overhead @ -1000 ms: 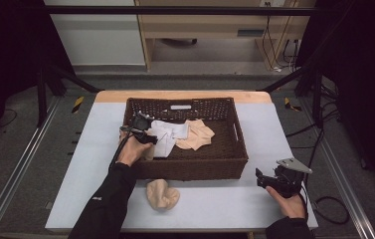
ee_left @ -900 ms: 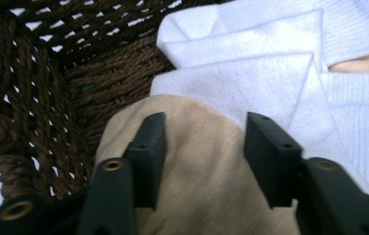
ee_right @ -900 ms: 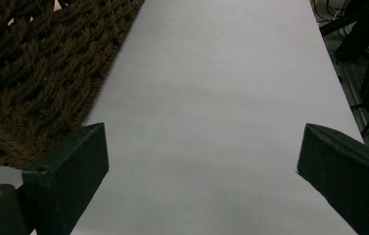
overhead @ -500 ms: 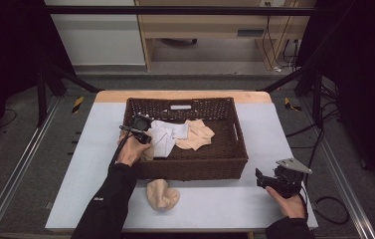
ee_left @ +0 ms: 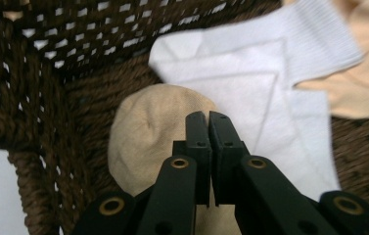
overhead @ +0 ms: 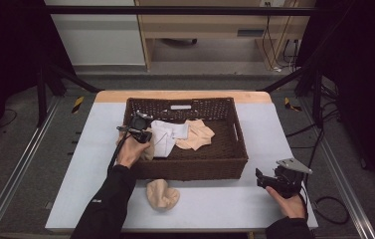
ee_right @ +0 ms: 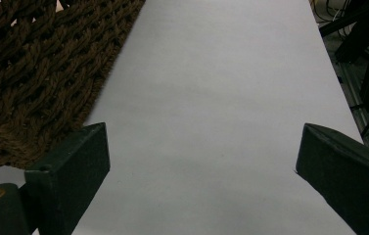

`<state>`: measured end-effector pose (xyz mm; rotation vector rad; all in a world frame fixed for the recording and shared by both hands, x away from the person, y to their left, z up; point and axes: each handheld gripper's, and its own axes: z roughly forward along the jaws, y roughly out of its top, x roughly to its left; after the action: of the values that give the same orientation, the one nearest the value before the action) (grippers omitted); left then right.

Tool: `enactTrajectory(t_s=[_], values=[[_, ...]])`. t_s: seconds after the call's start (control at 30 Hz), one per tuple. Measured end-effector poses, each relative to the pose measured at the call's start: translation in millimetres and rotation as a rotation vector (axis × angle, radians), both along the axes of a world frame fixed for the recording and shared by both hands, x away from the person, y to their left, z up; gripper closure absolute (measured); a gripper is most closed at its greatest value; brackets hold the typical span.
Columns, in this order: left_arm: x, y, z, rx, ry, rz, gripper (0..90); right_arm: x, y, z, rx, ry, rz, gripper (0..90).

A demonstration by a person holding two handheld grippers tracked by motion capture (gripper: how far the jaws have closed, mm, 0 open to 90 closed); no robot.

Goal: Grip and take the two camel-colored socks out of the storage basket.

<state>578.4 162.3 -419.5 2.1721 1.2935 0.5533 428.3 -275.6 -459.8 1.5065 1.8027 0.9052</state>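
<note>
Jaws on the left gripper (ee_left: 207, 147) were pressed together with hardly a slit between them, and a beige sock (ee_left: 148, 132) hung bunched below and behind their tips; the cloth seemed pinched in them, though the actual bite was hidden under the jaws. In the high view that gripper (overhead: 136, 130) sat over the basket (overhead: 239, 149) at about 9 o'clock of its inside, just within the left wall, with the hand (overhead: 131, 152) resting at the rim. Compared with a second earlier, the gripper had crept slightly inward and downward along that wall, and the beige lump showed beside the hand at the rim, so the sock appeared to be on its way down to the basket floor. Judging by that, sorting socks into the basket was probably the job, and this one was nearly delivered but not released. A white sock (ee_left: 250, 83) lay flat just beside it toward 3 o'clock, overlapping a peach sock (overhead: 197, 135) near the basket's centre. Another beige sock (overhead: 162, 194) remained on the bench (overhead: 225, 209) at 6 o'clock of the basket, unmoved across the frames. The right gripper (overhead: 273, 178) stayed parked at 4 o'clock on the bench, jaws spread wide and empty.
</note>
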Motion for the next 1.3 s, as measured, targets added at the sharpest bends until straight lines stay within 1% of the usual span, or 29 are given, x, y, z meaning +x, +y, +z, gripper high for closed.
enactTrajectory(t_s=[0.03, 0.07, 0.1, 0.13, 0.17, 0.2, 0.23, 0.27, 0.3, 0.33, 0.37, 0.43, 0.47, 0.5, 0.53, 0.57, 0.6, 0.67, 0.7, 0.8, 0.9, 0.93, 0.97, 1.07, 1.13, 1.17, 1.2, 1.27, 1.3], values=[[-1.2, 0.3, 1.5, -0.016, -0.015, -0.006, 87.3, 0.1, 0.0, 0.0, -0.001, 0.0, 0.0, 5.9], [-1.2, 0.3, 1.5, -0.016, -0.015, -0.006, 87.4, 0.1, 0.0, 0.0, -0.001, 0.0, 0.0, 5.9], [-2.5, 0.8, 3.4, -0.028, -0.037, -0.014, 87.4, 0.2, 0.1, -0.2, 0.0, 0.004, -0.002, 5.9], [-3.2, 1.2, 4.6, -0.036, -0.047, -0.021, 87.5, 0.3, 0.1, -0.2, -0.001, 0.004, -0.002, 5.9], [-4.8, 2.2, 7.7, -0.066, -0.076, -0.042, 87.5, 0.2, 0.1, -0.2, 0.0, 0.004, -0.002, 6.0], [-5.7, 2.3, 9.1, -0.092, -0.092, -0.05, 87.5, 0.2, 0.0, -0.1, -0.001, 0.003, -0.002, 6.0], [-5.7, 2.3, 9.1, -0.092, -0.092, -0.05, 87.5, 0.2, 0.0, -0.1, -0.001, 0.003, -0.002, 6.0], [-7.1, 3.2, 12.5, -0.118, -0.12, -0.072, 87.6, 0.1, -0.2, -0.1, -0.001, 0.002, -0.003, 6.0], [-7.7, 3.6, 14.3, -0.136, -0.135, -0.075, 87.6, 0.2, -0.3, -0.3, -0.002, 0.002, -0.003, 6.0], [-7.7, 3.6, 14.3, -0.136, -0.135, -0.075, 87.5, 0.2, -0.4, -0.3, -0.001, 0.004, -0.004, 6.0], [-8.9, 5.0, 19.1, -0.171, -0.164, -0.086, 87.6, 0.3, -0.4, -0.4, 0.0, 0.006, -0.004, 6.0], [-11.2, 5.7, 25.3, -0.217, -0.198, -0.087, 87.6, 0.4, -0.4, -0.4, 0.0, 0.005, -0.004, 6.0], [-11.2, 5.7, 25.3, -0.217, -0.198, -0.087, 87.6, 0.4, -0.4, -0.4, 0.0, 0.005, -0.004, 6.0], [-15.5, 5.1, 33.3, -0.231, -0.244, -0.102, 87.6, 0.5, -0.4, -0.5, 0.0, 0.005, -0.006, 6.0], [-15.5, 5.1, 33.3, -0.231, -0.244, -0.102, 87.6, 0.5, -0.4, -0.5, 0.0, 0.005, -0.006, 6.0], [-21.3, 3.1, 43.1, -0.253, -0.289, -0.121, 87.7, 0.5, -0.3, -0.5, 0.0, 0.005, -0.006, 6.1], [-21.3, 3.1, 43.1, -0.253, -0.289, -0.121, 87.7, 0.5, -0.3, -0.5, 0.0, 0.005, -0.006, 6.1], [-28.3, 0.7, 55.4, -0.297, -0.341, -0.138, 87.7, 0.3, -0.1, -0.3, -0.002, 0.004, -0.006, 6.1], [-31.1, -0.1, 60.9, -0.323, -0.352, -0.145, 87.7, 0.2, -0.2, -0.2, -0.003, 0.002, -0.006, 6.1], [-42.6, -2.8, 79.3, -0.363, -0.404, -0.173, 87.6, 0.0, -0.4, 0.0, -0.001, 0.001, -0.007, 6.1], [-52.7, -3.8, 91.9, -0.391, -0.43, -0.194, 87.6, 0.0, -0.8, 0.1, 0.0, 0.001, -0.007, 6.1], [-58.8, -4.3, 97.6, -0.4, -0.442, -0.207, 87.6, -0.1, -0.9, 0.3, 0.002, 0.002, -0.008, 6.1], [-58.8, -4.3, 97.6, -0.4, -0.442, -0.207, 87.6, -0.2, -1.0, 0.3, 0.001, 0.001, -0.008, 6.1], [-72.3, -4.4, 107.8, -0.427, -0.475, -0.232, 87.6, -0.5, -1.2, 0.4, 0.005, 0.001, -0.013, 6.1], [-83.9, -3.6, 116.0, -0.455, -0.494, -0.254, 87.6, -0.7, -1.5, 0.4, 0.004, 0.001, -0.013, 6.1], [-88.2, -3.3, 119.0, -0.462, -0.498, -0.265, 87.6, -0.8, -1.5, 0.4, 0.004, 0.001, -0.014, 6.1], [-88.2, -3.3, 119.0, -0.462, -0.498, -0.265, 87.6, -0.8, -1.5, 0.4, 0.004, 0.001, -0.014, 6.1], [-97.4, -2.4, 124.6, -0.483, -0.512, -0.282, 87.6, -1.0, -2.2, 0.5, -0.001, -0.002, -0.013, 6.1], [-107.6, -1.9, 129.7, -0.494, -0.523, -0.302, 87.6, -1.0, -2.2, 0.5, 0.0, -0.001, -0.014, 6.1]])
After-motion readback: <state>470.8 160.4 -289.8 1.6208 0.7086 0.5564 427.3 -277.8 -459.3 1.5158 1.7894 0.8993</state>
